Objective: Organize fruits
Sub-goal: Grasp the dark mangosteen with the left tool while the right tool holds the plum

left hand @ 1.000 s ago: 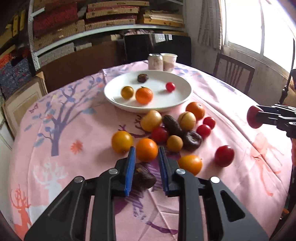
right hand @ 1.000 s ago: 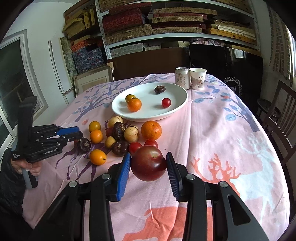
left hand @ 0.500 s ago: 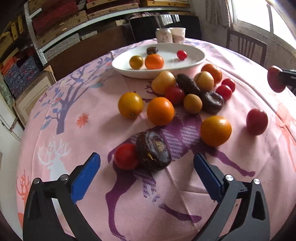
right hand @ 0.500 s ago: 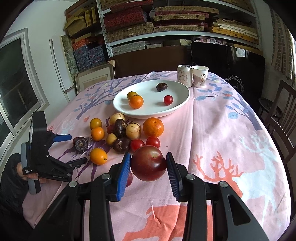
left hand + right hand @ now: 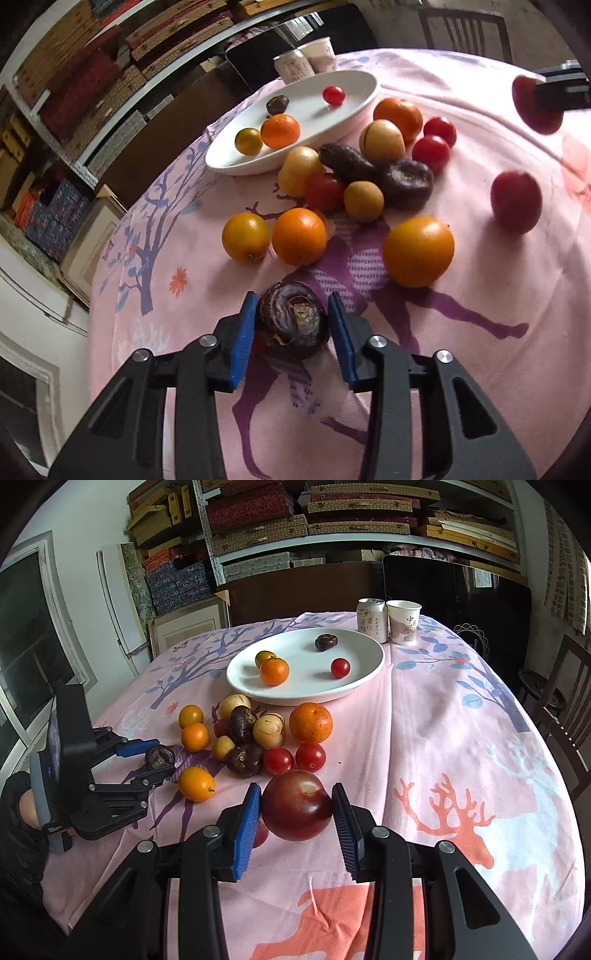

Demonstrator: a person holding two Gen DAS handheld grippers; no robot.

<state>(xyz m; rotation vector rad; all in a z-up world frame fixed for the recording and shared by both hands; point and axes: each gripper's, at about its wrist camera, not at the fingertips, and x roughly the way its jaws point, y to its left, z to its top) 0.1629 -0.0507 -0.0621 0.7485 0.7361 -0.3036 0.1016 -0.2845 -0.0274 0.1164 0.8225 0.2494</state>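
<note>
My left gripper [image 5: 291, 325] is shut on a dark purple wrinkled fruit [image 5: 293, 325], low over the pink tablecloth; it shows too in the right wrist view [image 5: 159, 757]. My right gripper [image 5: 295, 808] is shut on a big red plum [image 5: 296, 805] and holds it above the cloth. A white plate [image 5: 365, 675] further back holds an orange, a yellow fruit, a cherry tomato and a dark fruit. A cluster of loose fruits [image 5: 255, 734] lies in front of the plate.
A can [image 5: 371, 619] and a paper cup [image 5: 403, 621] stand behind the plate. A lone red plum [image 5: 515, 201] and an orange [image 5: 418, 252] lie apart from the cluster. Shelves and a chair [image 5: 569, 686] surround the round table.
My left gripper opened wide half a second ago, then closed around the dark purple fruit, with the view now tilted. My right gripper has kept the red plum almost still.
</note>
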